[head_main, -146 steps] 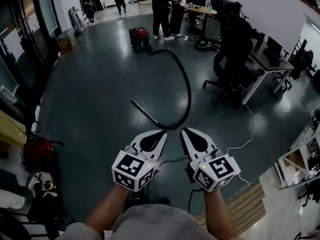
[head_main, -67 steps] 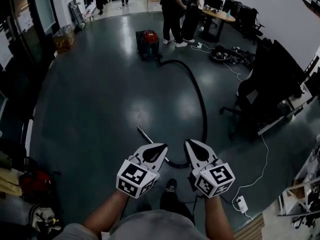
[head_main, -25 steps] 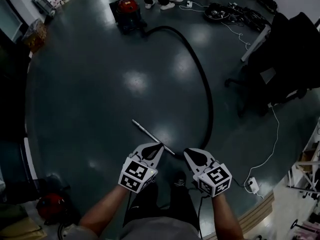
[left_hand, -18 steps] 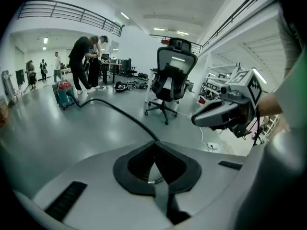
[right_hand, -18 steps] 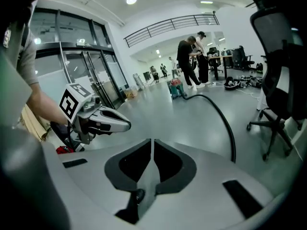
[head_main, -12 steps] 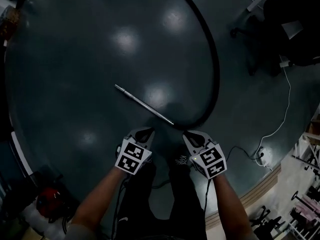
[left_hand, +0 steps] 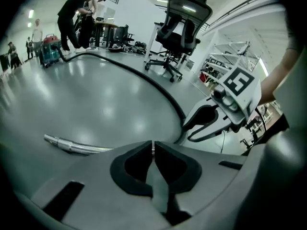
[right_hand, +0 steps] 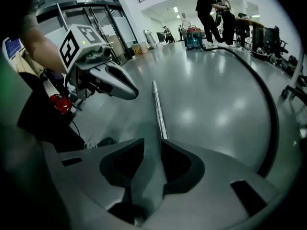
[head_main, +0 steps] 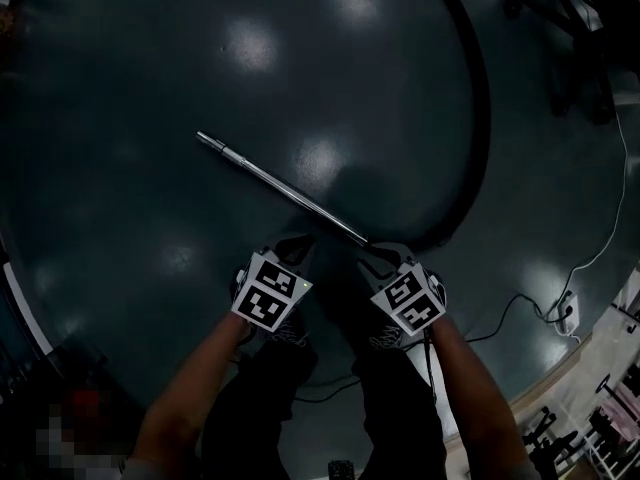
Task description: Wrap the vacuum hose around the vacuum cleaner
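A silver metal wand (head_main: pixel 280 186) lies on the dark floor and joins the black hose (head_main: pixel 478 118), which curves away toward the top of the head view. My left gripper (head_main: pixel 293 240) hovers low beside the wand's near end, shut and empty (left_hand: pixel 152 145). My right gripper (head_main: pixel 378 253) is just at the joint of wand and hose. Its jaws (right_hand: pixel 152 143) have just been opening and stand a little apart with nothing between them. The wand (right_hand: pixel 157 104) runs straight ahead from its tips. The vacuum cleaner (right_hand: pixel 194 37) stands far off at the hose's other end.
People stand by a desk near the vacuum cleaner (left_hand: pixel 50 49). An office chair (left_hand: pixel 180 28) stands beyond the hose (left_hand: pixel 144 78). A white cable (head_main: pixel 600 248) and a power strip (head_main: pixel 568 308) lie at the right. My shoes (head_main: pixel 385 333) are under the grippers.
Both grippers have dropped close to the floor by the wand's near end. The head view has tipped down, and the vacuum cleaner has slid out of it.
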`<state>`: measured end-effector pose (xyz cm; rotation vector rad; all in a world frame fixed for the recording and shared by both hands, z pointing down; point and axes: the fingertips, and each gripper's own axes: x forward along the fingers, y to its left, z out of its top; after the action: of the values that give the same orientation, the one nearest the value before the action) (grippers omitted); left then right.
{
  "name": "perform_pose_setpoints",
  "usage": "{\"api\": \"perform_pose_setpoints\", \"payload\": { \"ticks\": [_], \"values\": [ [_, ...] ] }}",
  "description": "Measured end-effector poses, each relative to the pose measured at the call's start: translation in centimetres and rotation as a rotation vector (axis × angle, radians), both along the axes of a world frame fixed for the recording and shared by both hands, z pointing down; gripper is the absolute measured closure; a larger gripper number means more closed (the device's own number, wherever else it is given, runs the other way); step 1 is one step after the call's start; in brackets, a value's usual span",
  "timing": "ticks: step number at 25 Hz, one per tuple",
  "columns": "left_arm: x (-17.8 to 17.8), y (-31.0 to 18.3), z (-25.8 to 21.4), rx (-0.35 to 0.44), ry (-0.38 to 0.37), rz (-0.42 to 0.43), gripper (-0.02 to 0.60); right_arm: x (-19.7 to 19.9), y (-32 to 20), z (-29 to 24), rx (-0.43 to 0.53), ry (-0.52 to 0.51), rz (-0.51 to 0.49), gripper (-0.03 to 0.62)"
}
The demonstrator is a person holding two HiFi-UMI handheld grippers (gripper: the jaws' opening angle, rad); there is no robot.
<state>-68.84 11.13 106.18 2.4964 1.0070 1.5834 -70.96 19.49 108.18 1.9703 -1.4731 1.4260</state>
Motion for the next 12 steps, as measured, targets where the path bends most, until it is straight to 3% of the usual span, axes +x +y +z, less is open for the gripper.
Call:
{"api": "perform_pose_setpoints", "payload": {
  "ticks": [3,6,12],
  "values": [
    [0.4,-0.6,3.9,-0.038,-0.019,-0.001,0.572,0.2,-0.9,5.3,-0.006,0.023,-0.006,0.48],
    [0.4,-0.1,8.0,-0.01,0.0,0.08,0.539,1.0,-0.7,9.5,0.002,0.06,0.038,0.479],
    [0.1,0.0,13.9,0.038,-0.011,0.255,0.456,0.3,-1.1,16.1,-0.034,0.061,-0.029,0.411]
  ]
}}
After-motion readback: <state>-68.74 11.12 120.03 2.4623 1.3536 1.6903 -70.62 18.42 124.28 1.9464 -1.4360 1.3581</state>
